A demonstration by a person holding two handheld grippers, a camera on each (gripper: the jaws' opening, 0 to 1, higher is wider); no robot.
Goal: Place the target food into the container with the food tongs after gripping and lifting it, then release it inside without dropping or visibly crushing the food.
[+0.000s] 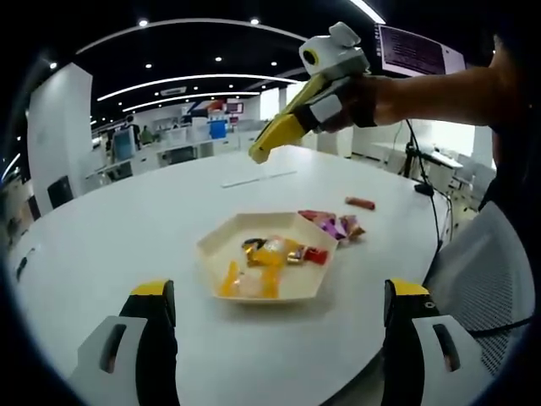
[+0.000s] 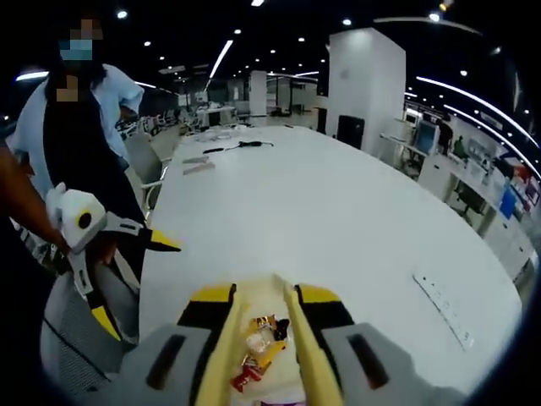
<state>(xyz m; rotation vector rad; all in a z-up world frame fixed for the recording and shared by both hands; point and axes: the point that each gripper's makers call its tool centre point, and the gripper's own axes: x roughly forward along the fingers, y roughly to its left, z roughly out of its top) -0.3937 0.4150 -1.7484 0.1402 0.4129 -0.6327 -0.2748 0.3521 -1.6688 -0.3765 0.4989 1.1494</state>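
A pale hexagonal tray [image 1: 213, 254] sits on the white table and holds several wrapped candies [image 1: 269, 256], yellow, orange and red. My left gripper [image 1: 279, 292] is open, its jaws wide apart at the near side of the tray with nothing between them. My right gripper [image 1: 319, 103] hangs high above the table's far side, shut on yellow food tongs [image 1: 277, 134]. In the right gripper view the tongs [image 2: 226, 338] point down at the candies [image 2: 258, 342] in the tray [image 2: 272, 298], with the right gripper [image 2: 264, 298] clamped around them. The left gripper [image 2: 131, 283] appears at the left there.
Pink and red wrapped snacks [image 1: 336, 225] lie just right of the tray, and a small red item [image 1: 359, 203] lies farther back. A person [image 2: 80, 127] stands by a mesh chair [image 1: 486, 271] at the table's edge. A cable [image 2: 241, 145] and a socket strip [image 2: 444, 309] lie on the table.
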